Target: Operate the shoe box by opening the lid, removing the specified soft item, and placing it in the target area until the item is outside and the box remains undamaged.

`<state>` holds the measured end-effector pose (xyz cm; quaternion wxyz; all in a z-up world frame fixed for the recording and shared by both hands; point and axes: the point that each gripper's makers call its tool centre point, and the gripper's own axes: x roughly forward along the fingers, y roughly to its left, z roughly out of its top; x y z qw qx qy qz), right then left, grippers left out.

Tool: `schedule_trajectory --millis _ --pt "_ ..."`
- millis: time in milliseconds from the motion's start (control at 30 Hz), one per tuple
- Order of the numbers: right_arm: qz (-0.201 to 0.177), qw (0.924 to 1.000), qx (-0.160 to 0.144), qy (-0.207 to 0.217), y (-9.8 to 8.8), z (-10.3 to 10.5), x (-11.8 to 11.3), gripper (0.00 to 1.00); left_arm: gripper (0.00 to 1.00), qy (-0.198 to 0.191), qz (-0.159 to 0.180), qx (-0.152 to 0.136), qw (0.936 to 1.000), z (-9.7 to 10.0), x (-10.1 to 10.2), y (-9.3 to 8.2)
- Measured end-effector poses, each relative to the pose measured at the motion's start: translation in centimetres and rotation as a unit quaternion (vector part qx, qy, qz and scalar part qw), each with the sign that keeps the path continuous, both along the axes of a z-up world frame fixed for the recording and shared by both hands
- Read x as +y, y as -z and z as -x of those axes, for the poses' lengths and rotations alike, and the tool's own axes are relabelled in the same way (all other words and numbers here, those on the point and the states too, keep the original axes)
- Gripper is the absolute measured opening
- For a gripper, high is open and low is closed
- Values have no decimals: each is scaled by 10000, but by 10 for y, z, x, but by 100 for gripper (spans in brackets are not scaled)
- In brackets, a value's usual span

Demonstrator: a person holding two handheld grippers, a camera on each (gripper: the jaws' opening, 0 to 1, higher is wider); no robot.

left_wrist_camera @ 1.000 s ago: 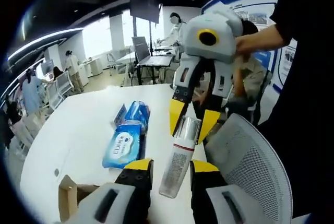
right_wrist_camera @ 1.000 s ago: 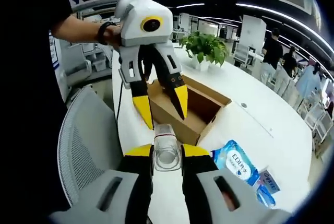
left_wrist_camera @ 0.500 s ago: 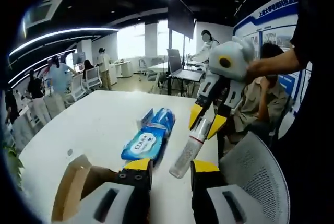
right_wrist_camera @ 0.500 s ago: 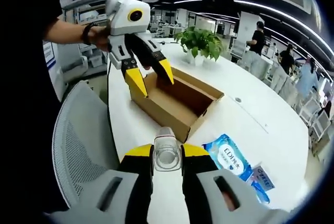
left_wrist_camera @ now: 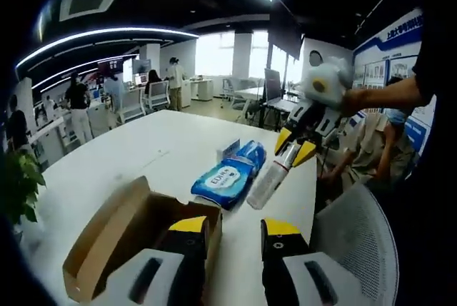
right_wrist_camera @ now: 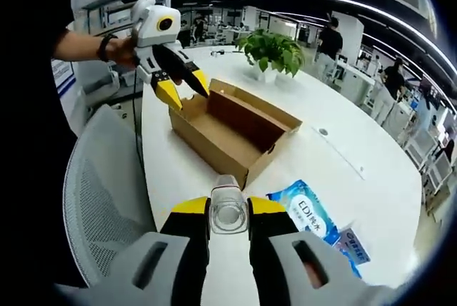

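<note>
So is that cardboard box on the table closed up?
No, the cardboard box sits open on the table, its brown inside plainly showing in the right gripper view.

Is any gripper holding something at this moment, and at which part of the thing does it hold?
The right gripper holds a clear plastic bottle, clamped near its top end; the bottle's other end points down toward the table. The left gripper is open and holds nothing.
</note>
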<state>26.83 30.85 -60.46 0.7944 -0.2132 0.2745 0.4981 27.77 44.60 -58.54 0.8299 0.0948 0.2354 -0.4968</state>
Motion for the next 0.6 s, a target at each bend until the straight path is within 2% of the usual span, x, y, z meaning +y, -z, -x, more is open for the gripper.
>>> schedule_trajectory --millis 333,600 --pt "95 9999 -61 -33 -4 -27 -6 17 29 -281 -66 108 9995 0 16 11" --pt "329 9994 -126 -23 1 -54 -16 17 29 -538 -70 202 9983 -1 33 19"
